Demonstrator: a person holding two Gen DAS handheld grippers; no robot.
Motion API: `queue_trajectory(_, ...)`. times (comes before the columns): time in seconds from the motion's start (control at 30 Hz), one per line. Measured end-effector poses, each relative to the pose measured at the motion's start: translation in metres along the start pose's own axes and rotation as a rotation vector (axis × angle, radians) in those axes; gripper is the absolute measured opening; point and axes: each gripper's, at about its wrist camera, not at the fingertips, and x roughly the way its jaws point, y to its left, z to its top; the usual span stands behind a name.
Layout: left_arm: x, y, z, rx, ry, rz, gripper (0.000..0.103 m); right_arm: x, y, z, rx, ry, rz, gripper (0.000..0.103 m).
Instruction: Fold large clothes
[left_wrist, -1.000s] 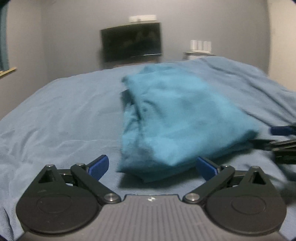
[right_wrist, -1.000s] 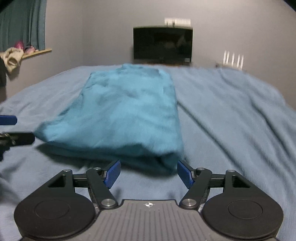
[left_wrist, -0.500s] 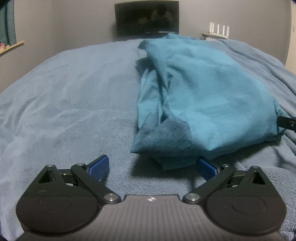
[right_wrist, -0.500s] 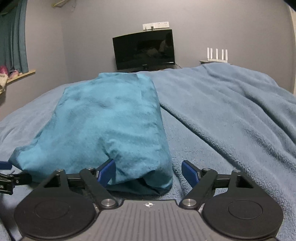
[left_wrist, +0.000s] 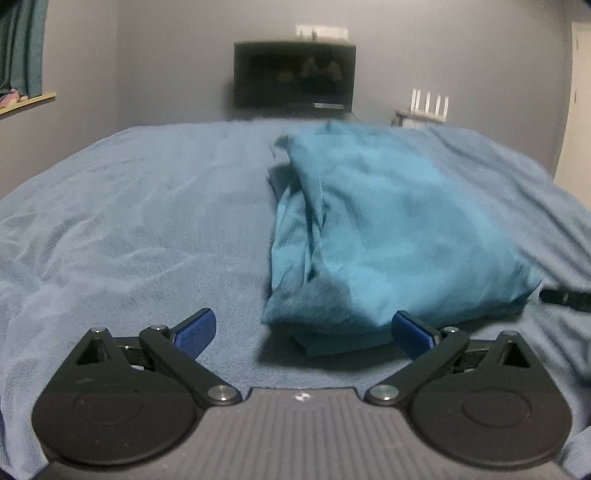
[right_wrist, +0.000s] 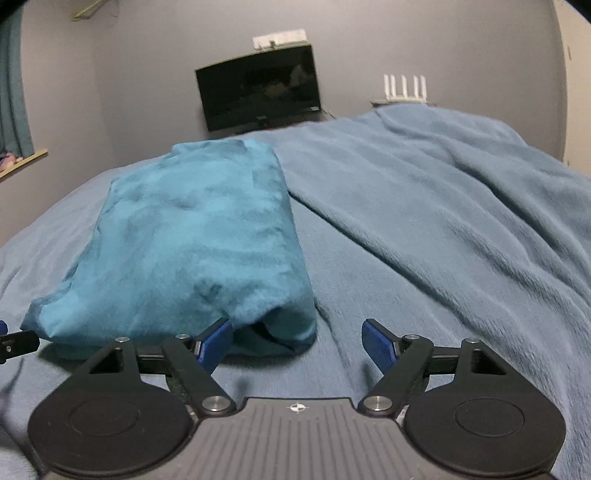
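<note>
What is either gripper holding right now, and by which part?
Nothing. The left gripper and right gripper both have jaws spread open at the near edge of the folded teal garment, which lies on the blue blanket.

Matt teal cloth garment (left_wrist: 388, 236) lies on fuzzy fleece blanket (left_wrist: 140, 229).

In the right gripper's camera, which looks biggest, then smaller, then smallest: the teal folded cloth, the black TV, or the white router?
1. Teal folded cloth, though it is nearest the camera.
2. Black TV.
3. White router.
</note>
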Motion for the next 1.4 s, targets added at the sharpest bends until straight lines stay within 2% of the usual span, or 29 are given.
queue_trajectory(0.13, -0.022, 0.0, 0.019, -0.072, -0.083, -0.068, 0.102, -0.012, 0.001, -0.001, 0.017, 0.004, 0.018, 0.08)
queue_trajectory(0.23, -0.002, -0.011, 0.025, -0.029, -0.033, 0.014, 0.102, -0.008, 0.007, -0.003, -0.029, 0.0, 0.007, 0.08)
queue_trajectory(0.4, 0.034, -0.005, 0.009, -0.009, 0.014, 0.104, 0.102, 0.022, 0.012, -0.006, -0.133, 0.049, -0.052, 0.074)
queue_trajectory(0.47, 0.04, 0.002, 0.004, -0.02, 0.025, 0.1, 0.102, 0.034, 0.01, -0.008, -0.154, 0.066, -0.049, 0.07)
queue_trajectory(0.6, 0.047, 0.005, 0.0, -0.015, 0.023, 0.088, 0.103, 0.048, 0.011, -0.006, -0.193, 0.019, -0.002, 0.068)
queue_trajectory(0.7, 0.05, 0.0, -0.003, 0.018, 0.021, 0.092, 0.102, 0.056, 0.008, -0.001, -0.175, 0.0, 0.06, 0.055)
queue_trajectory(0.73, 0.052, 0.0, -0.004, 0.021, 0.022, 0.091, 0.103, 0.057, 0.005, 0.002, -0.148, -0.003, 0.08, 0.041)
queue_trajectory(0.87, 0.057, -0.001, -0.006, 0.033, 0.025, 0.058, 0.103, 0.056, -0.014, 0.009, -0.004, -0.035, 0.111, 0.036)
queue_trajectory(0.97, 0.064, -0.003, -0.008, 0.065, 0.033, 0.059, 0.103, 0.064, -0.021, 0.007, 0.068, 0.002, 0.109, 0.036)
queue_trajectory(1.13, 0.065, 0.003, -0.009, 0.054, 0.032, 0.055, 0.103, 0.066, -0.02, 0.002, 0.078, 0.023, 0.12, 0.038)
queue_trajectory(1.27, 0.051, 0.002, -0.009, 0.068, 0.014, 0.089, 0.103, 0.06, -0.02, 0.002, 0.082, 0.039, 0.114, 0.04)
queue_trajectory(1.33, 0.033, 0.003, -0.008, 0.063, -0.032, 0.13, 0.103, 0.053, -0.022, 0.002, 0.102, 0.05, 0.094, 0.043)
queue_trajectory(1.4, 0.011, 0.004, -0.001, 0.033, -0.106, 0.179, 0.103, 0.042, -0.025, 0.004, 0.123, 0.07, 0.066, 0.052)
